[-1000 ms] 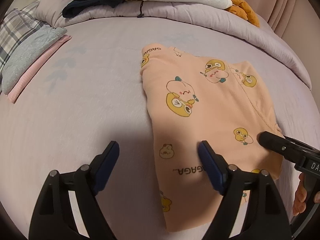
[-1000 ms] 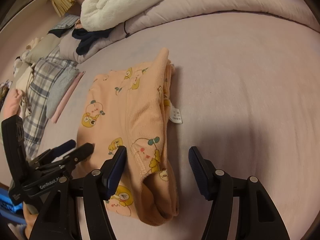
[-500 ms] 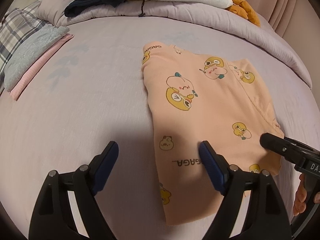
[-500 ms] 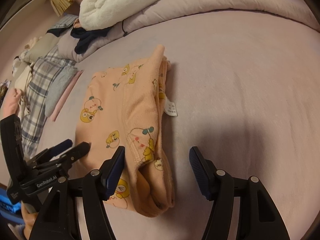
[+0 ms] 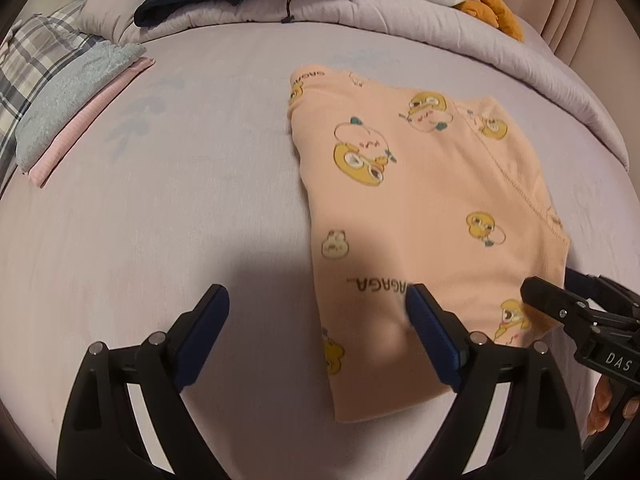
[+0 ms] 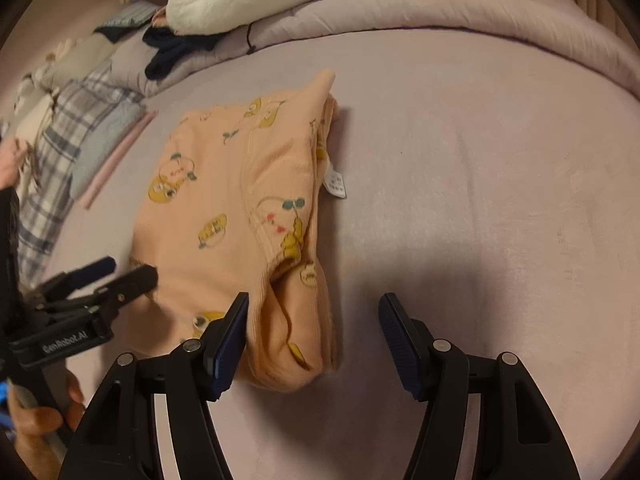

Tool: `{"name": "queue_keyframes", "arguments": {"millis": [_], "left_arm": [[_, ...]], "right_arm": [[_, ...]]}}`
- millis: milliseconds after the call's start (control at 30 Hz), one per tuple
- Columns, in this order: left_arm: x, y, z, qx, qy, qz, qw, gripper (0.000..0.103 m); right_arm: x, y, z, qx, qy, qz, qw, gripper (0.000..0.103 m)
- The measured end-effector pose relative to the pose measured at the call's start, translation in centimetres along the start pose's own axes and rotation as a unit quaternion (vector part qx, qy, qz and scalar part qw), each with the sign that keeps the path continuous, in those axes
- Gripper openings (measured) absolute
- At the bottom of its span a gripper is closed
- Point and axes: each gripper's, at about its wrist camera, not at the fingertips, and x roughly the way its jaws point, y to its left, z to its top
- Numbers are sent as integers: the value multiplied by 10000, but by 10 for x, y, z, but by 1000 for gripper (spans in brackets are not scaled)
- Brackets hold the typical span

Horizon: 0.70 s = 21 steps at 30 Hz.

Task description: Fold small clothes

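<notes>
Lilac bedsheet (image 5: 200, 184) carries the peach garment (image 5: 420, 208), folded, mid-bed. Left gripper (image 5: 316, 332), jaws just opening wide, straddles its near-left edge unclamped; right gripper (image 6: 312, 328) stands half open over the near-right corner, both apparently positioned for the next fold.

Bare sheet (image 6: 480, 200) lies right of the folded garment (image 6: 240, 208); stacked clothes (image 5: 60, 92) crowd the left.

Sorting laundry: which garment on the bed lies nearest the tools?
The peach cartoon-print garment, folded right before both tools; the grey and pink folded pieces lie away at the bed's edge.
</notes>
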Motion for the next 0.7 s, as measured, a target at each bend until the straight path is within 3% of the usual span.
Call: {"name": "queue_keyframes", "arguments": {"millis": [233,700], "left_arm": [[0,-1,-13,89,84,67,9999,91],[-24,-4,-39,106,66,70,9999,92]], "right_arm": [[-4,6,-10,-415,-33,-418,9983,64],[-28,6,-27,-453,-64,-540,9975,64]]}}
